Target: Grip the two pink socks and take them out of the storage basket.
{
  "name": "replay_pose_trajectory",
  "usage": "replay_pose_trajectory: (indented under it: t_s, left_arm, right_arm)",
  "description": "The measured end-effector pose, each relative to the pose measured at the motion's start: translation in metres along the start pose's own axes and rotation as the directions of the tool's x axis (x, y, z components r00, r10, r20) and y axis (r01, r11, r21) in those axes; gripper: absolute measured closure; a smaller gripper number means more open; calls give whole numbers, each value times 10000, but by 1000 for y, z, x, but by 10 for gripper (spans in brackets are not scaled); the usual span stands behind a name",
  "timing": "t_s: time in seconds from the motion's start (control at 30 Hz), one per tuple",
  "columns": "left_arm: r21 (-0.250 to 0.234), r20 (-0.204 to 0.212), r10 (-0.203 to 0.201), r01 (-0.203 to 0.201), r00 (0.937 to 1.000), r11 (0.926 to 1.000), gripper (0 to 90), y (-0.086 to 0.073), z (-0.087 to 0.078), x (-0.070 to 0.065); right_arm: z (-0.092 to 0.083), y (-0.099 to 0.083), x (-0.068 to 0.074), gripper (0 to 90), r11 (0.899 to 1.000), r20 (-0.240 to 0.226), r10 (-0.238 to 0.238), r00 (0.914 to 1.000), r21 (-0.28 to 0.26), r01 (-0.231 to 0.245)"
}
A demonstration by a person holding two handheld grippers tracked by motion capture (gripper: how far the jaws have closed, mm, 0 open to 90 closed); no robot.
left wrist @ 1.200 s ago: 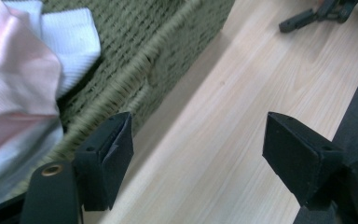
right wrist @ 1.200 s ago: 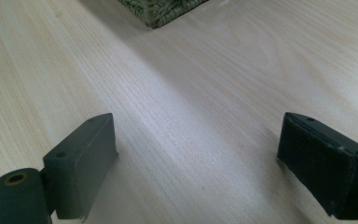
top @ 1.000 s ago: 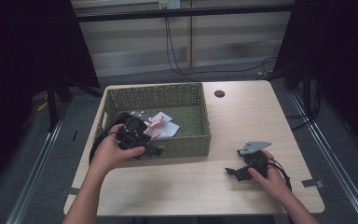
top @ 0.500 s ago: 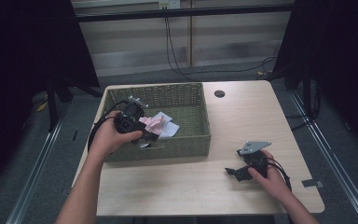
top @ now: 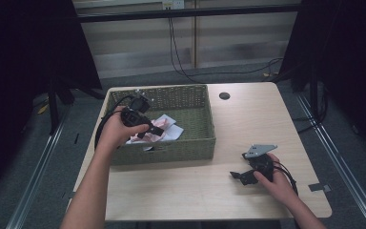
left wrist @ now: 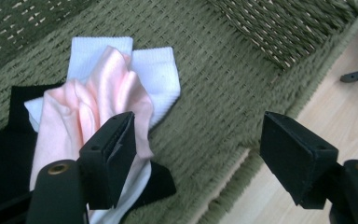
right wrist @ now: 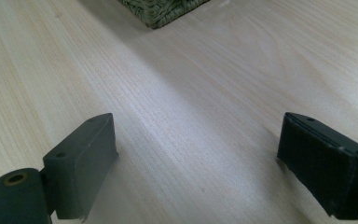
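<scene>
A green woven basket [top: 190, 148] stands on the left half of the table. In it lie a pink cloth [left wrist: 102, 93], a white cloth [left wrist: 156, 70] and a black cloth [left wrist: 0, 154], heaped together at its left. My left gripper [top: 151, 133] hangs over the basket's left part and points down at the heap. Its jaws are open and have just been closing slightly, with bare basket floor between them [left wrist: 200, 144]. My right gripper [top: 240, 166] rests on the table at the front right, open [right wrist: 198, 163], nothing in it.
The wooden table [top: 248, 114] has a small dark hole [top: 224, 96] behind the basket's right side. A basket corner [right wrist: 161, 9] lies ahead of the right gripper. Cables hang down behind the table.
My left hand has carried its gripper from the basket's front wall farther away from me, over the basket's inside. The right hand has stayed put.
</scene>
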State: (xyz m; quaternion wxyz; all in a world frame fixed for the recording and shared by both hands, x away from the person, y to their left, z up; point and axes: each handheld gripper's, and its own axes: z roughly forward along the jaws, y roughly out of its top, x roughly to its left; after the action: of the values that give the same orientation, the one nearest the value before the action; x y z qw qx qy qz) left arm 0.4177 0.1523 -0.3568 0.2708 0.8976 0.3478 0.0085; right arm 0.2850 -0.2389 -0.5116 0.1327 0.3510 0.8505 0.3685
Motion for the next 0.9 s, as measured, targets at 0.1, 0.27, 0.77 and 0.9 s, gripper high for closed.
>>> replay_pose_trajectory:
  t_s: [0.1, 0.27, 0.77, 0.9]
  left_arm:
    - [39, -52, -4, 4, 10000, 10000, 274, 4, 4, 3]
    - [125, -193, -268, 271, 9995, 9996, 285, 9, 13, 12]
    - [752, -449, -704, 736, 9965, 9944, 351, 14, 41, 36]
    - [776, -517, -754, 792, 9958, 9938, 391, 11, 49, 43]
  right_arm:
    - [0, 0, 0, 106, 10000, -2, 1, 10000, 2, -1]
    - [0, 0, 0, 106, 10000, -10, 32, 10000, -18, -32]
    - [0, 0, 0, 107, 10000, -63, -6, 10000, -44, 6]
    - [0, 0, 0, 106, 10000, -61, -10, 10000, -43, 9]
